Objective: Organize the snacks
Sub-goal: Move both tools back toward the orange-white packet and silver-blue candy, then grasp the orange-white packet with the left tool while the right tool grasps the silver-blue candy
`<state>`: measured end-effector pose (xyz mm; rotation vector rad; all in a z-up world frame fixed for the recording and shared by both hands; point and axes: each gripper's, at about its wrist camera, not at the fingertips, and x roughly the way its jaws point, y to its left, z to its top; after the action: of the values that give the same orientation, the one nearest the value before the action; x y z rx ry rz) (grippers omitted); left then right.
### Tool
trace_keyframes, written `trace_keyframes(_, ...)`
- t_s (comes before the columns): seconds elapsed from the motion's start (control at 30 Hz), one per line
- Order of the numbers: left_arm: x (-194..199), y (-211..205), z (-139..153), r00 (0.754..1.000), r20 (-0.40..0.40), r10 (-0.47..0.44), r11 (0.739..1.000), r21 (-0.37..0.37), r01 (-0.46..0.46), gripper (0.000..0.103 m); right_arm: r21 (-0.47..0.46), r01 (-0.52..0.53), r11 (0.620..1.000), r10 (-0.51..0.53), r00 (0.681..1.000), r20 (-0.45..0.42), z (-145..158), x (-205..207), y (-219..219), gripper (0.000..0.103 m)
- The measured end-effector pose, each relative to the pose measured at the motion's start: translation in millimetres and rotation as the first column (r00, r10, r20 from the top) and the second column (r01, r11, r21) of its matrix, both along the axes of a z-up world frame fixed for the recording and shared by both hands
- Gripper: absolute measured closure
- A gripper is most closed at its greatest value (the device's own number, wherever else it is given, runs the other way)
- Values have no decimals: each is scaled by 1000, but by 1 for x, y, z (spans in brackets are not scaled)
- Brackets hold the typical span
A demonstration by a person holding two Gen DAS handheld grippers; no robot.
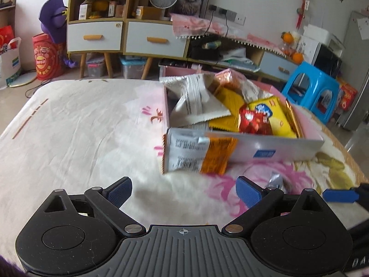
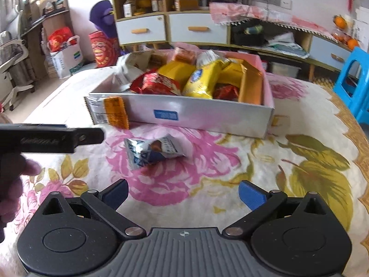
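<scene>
A white and pink box (image 1: 288, 149) (image 2: 207, 113) full of snack packets stands on a flowered blanket. An orange and white packet (image 1: 196, 154) (image 2: 110, 113) hangs over the box's near left corner. A small silver and blue packet (image 2: 154, 152) lies on the blanket in front of the box; its edge shows in the left wrist view (image 1: 276, 180). My left gripper (image 1: 184, 191) is open and empty, short of the orange packet. My right gripper (image 2: 183, 195) is open and empty, short of the silver packet. The left gripper's side (image 2: 50, 139) shows in the right wrist view.
The blanket (image 1: 80, 138) covers a bed. Behind it stand wooden cabinets with drawers (image 1: 143, 37), a low shelf (image 2: 276, 34), a blue plastic stool (image 1: 313, 90) at the right, and bags (image 2: 66, 55) on the floor at the left.
</scene>
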<state>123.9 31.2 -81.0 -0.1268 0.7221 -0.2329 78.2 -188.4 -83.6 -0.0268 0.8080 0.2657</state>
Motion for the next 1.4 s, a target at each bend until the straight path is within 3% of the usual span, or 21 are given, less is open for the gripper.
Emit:
trace_keyframes(0.27, 16, -9, -2, 999, 20, -27, 999, -36, 27, 5, 24, -93, 995, 93, 996, 3, -1, 11, 13, 9)
trace_keyframes(0.4, 16, -14, -3, 997, 53, -56, 998, -12, 56, 5, 22, -112, 993, 112, 994, 0, 1, 15, 16, 16)
trace_keyframes(0.7, 24, -9, -9, 998, 56, -17, 1000, -6, 17, 8, -5, -142, 990, 142, 990, 11, 4, 25, 21, 33)
trace_keyframes(0.87, 22, -4, -10, 998, 67, -20, 1000, -15, 21, 22, 3, -131, 991, 131, 991, 21, 5, 28, 14, 50)
trace_keyframes(0.93, 21, -5, -9, 997, 68, -27, 999, -17, 28, 36, 10, -125, 992, 124, 992, 24, 5, 29, 11, 59)
trace_keyframes(1.23, 9, 0, -7, 998, 53, -24, 999, -45, 27, 72, 32, -118, 992, 118, 993, 30, 8, 27, 6, 64)
trace_keyframes(1.4, 2, 3, -5, 997, 59, -48, 997, -58, 52, 80, 44, -121, 992, 120, 992, 35, 11, 24, 6, 64)
